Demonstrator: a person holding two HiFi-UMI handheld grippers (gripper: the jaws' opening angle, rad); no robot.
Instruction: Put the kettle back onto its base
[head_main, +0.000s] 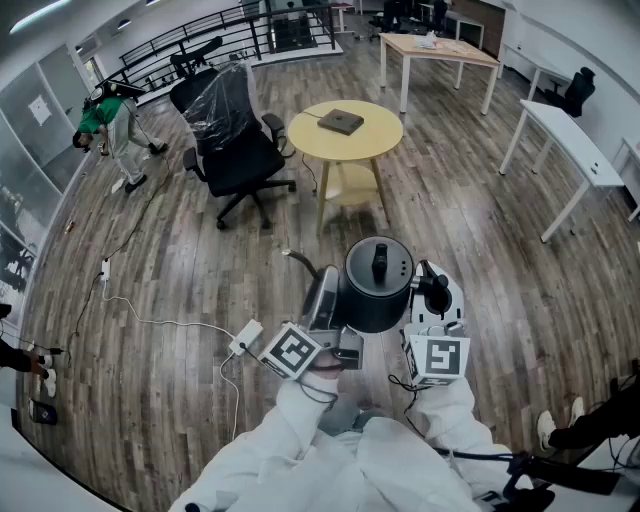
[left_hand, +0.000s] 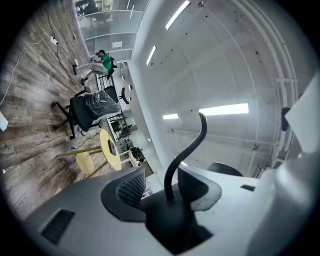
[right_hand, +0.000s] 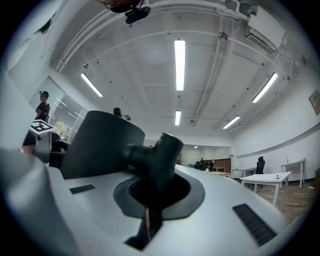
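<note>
Kettle (head_main: 377, 285) is up in the air right now, near the person's chest and over bare wood floor (head_main: 480, 250), nowhere close to home. Right gripper (head_main: 433, 292) has its fingers pressed together on the handle (right_hand: 155, 162), so that's the real hold. Left gripper (head_main: 322, 298) has its fingers spread wide either side of the root of the gooseneck spout (left_hand: 192, 145). To me that looks more like steadying than squeezing.

The dark flat square on the round yellow counter (head_main: 385, 140), well off at the far side, is my guess for the base (head_main: 341, 122). So the step in hand is the carry. Tips, for what they're worth:
- Keep it level so the lid knob (head_main: 380, 262) points straight up.
- Come at the counter from the near side and steer right of the plastic-wrapped office chair (head_main: 235, 145).
- Line the bottom up over the square's middle, then lower straight down.
- Only let go once it sits flat.

Writing: nothing readable anywhere. The marker cubes (head_main: 437, 357) only carry black-and-white square patterns.
</note>
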